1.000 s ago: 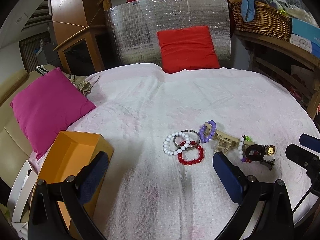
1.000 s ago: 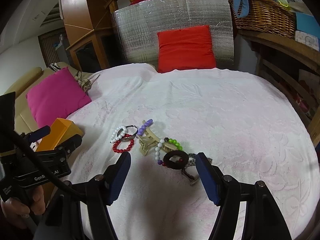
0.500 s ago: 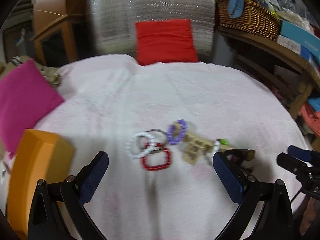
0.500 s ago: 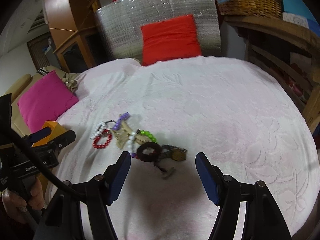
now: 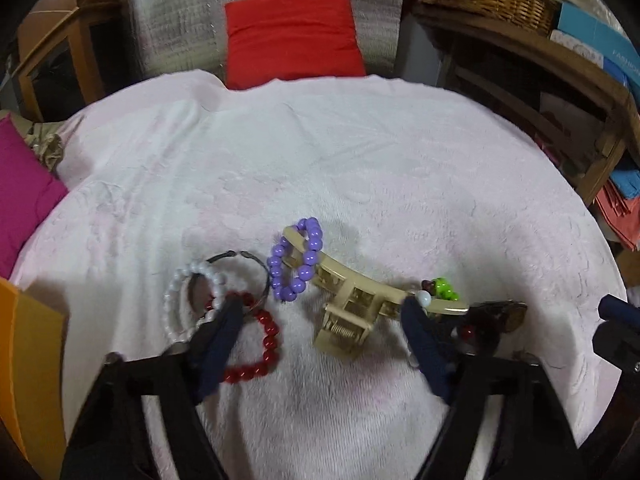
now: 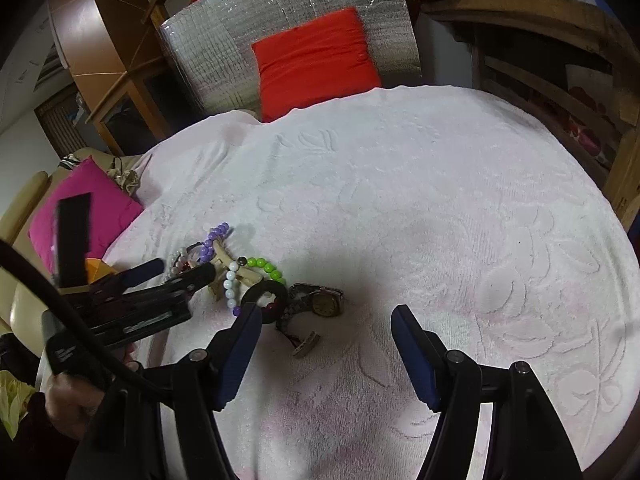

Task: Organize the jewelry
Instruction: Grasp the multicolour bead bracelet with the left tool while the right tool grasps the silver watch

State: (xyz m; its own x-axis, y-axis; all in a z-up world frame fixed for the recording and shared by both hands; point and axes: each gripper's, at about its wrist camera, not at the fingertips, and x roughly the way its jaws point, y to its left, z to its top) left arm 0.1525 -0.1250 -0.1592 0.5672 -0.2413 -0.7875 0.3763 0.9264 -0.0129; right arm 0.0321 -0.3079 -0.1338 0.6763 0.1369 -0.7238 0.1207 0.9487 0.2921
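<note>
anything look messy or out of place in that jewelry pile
Yes. The pieces lie tangled rather than apart: the purple bead bracelet is looped over one arm of the beige hair claw, the white bead bracelet overlaps the red one, and the wristwatch lies on its side with its strap splayed open.

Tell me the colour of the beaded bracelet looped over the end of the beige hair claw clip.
Purple beaded bracelet, on the beige hair claw clip; clearest in the left wrist view.
</note>
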